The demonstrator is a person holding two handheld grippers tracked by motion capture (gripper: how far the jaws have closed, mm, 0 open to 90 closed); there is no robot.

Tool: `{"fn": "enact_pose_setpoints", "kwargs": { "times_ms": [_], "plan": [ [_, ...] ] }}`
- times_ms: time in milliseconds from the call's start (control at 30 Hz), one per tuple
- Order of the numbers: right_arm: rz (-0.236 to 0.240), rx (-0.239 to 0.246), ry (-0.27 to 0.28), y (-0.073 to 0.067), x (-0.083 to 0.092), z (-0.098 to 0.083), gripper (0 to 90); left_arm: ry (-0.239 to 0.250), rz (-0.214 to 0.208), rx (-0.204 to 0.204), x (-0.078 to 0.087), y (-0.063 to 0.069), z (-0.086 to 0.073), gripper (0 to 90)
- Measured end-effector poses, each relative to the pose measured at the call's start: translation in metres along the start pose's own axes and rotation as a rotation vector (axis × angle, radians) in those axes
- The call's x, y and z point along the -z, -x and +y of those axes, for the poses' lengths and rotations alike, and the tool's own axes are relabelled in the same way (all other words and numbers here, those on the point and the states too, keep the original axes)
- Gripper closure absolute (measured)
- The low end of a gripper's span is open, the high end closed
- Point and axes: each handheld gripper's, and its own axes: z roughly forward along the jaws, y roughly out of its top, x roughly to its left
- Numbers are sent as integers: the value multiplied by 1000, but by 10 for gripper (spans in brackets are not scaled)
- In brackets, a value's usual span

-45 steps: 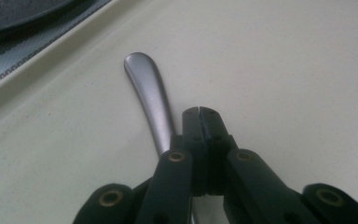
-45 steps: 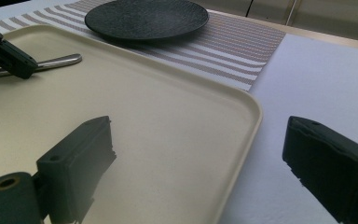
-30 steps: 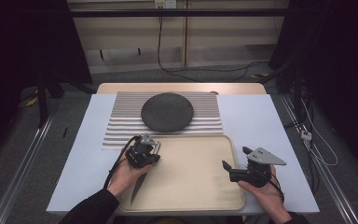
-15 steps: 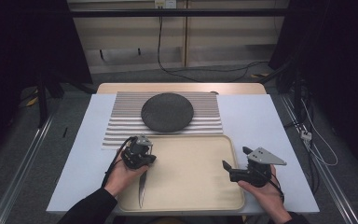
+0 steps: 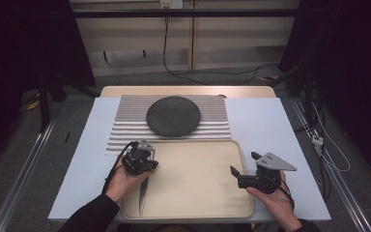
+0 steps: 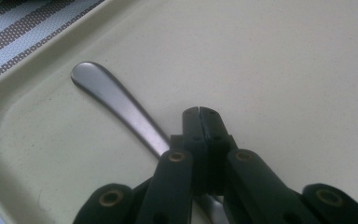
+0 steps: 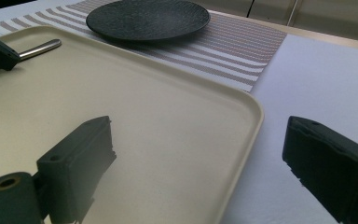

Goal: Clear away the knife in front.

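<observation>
One smooth steel knife (image 5: 143, 197) is lying in the matte beige tray (image 5: 207, 212); the left gripper (image 6: 199, 112) is hovering pinched empty, the right gripper (image 7: 196, 154) gaping wide.

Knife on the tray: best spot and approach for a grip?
Take the knife by its handle, from straight above, pads across the narrow width. It lies flat on the beige tray close to the raised left rim, so a sideways approach is probably blocked. The left tongs look shut on that handle already.
</observation>
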Motion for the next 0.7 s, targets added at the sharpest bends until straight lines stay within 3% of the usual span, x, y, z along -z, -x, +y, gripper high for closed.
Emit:
{"fn": "enact_pose_setpoints", "kwargs": {
  "times_ms": [267, 700],
  "plan": [
    [-1, -3, -2, 0, 0, 0, 85, -9, 22, -2, 2, 0, -1, 900],
    [0, -3, -2, 0, 0, 0, 84, -15, 19, 7, 6, -5, -6, 900]
  ]
}}
